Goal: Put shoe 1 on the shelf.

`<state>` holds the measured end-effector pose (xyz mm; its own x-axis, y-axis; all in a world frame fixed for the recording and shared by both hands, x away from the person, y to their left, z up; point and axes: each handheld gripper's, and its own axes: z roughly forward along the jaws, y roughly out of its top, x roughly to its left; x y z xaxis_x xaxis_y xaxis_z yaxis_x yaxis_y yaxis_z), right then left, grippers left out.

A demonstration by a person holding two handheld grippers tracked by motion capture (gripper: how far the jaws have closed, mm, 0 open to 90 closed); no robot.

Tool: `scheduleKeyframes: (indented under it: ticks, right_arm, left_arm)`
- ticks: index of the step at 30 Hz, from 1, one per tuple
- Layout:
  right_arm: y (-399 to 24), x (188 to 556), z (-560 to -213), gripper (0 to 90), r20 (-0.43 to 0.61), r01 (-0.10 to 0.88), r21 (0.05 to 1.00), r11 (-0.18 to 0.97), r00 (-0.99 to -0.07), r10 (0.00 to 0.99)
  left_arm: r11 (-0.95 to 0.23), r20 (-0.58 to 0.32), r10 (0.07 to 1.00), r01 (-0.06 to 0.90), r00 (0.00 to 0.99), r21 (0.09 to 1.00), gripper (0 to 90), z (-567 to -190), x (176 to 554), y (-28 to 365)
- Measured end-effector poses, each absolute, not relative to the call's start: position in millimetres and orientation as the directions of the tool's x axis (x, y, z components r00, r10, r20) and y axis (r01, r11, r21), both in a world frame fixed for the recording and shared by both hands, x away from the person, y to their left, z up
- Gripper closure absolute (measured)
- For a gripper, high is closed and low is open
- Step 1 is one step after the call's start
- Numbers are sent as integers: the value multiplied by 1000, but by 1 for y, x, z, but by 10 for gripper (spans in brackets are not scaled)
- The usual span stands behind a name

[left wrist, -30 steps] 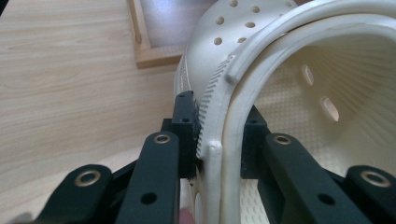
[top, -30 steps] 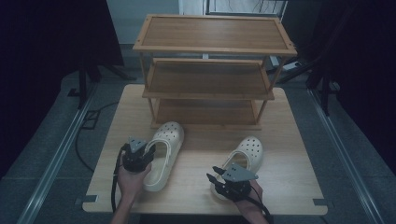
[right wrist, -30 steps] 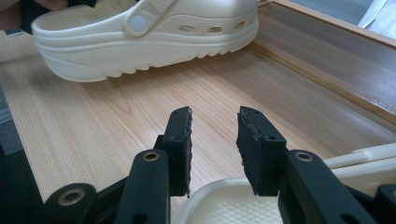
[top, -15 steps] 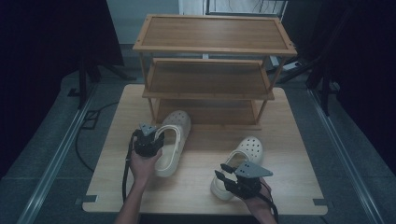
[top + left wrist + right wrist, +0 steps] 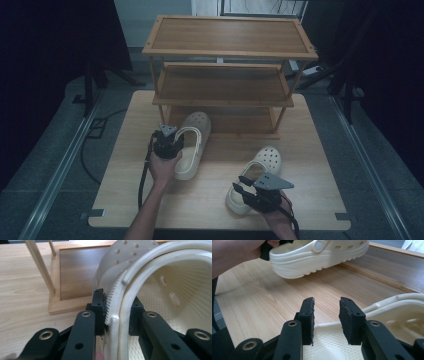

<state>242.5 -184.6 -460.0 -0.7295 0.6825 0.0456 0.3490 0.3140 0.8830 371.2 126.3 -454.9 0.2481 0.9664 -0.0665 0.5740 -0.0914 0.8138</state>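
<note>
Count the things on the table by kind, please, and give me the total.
Clogs: 2, one held by the left gripper, one at the right gripper
Racks: 1
Total: 3

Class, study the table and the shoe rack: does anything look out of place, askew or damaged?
Nothing looks damaged or spilled. One oddity: the left clog hangs off the table, heel wall pinched by the left gripper, toe towards the rack. The right clog lies flat, with the right gripper open at its heel.
</note>
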Motion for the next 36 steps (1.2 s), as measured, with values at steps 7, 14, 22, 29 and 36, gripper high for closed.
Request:
scheduleKeyframes:
  ticks: [7,14,22,29,36]
  right_arm:
    - [-187,243,-460,647,50,352,884,308,-727,685]
    - [-190,244,-460,647,49,352,885,306,-723,689]
    - [-188,244,-461,647,40,350,880,320,-727,686]
    - [-187,244,-465,646,43,360,873,330,-730,682]
    - [-185,244,-467,645,42,362,869,336,-732,680]
  left_arm:
    - [-85,-69,968,568,243,819,738,-458,384,116]
    - [-79,-67,970,561,234,824,737,-463,402,103]
    - [-71,-77,968,556,238,828,732,-474,422,91]
    - [-45,-104,965,543,242,838,726,-483,430,85]
    - [-51,-104,963,545,249,837,671,-488,432,80]
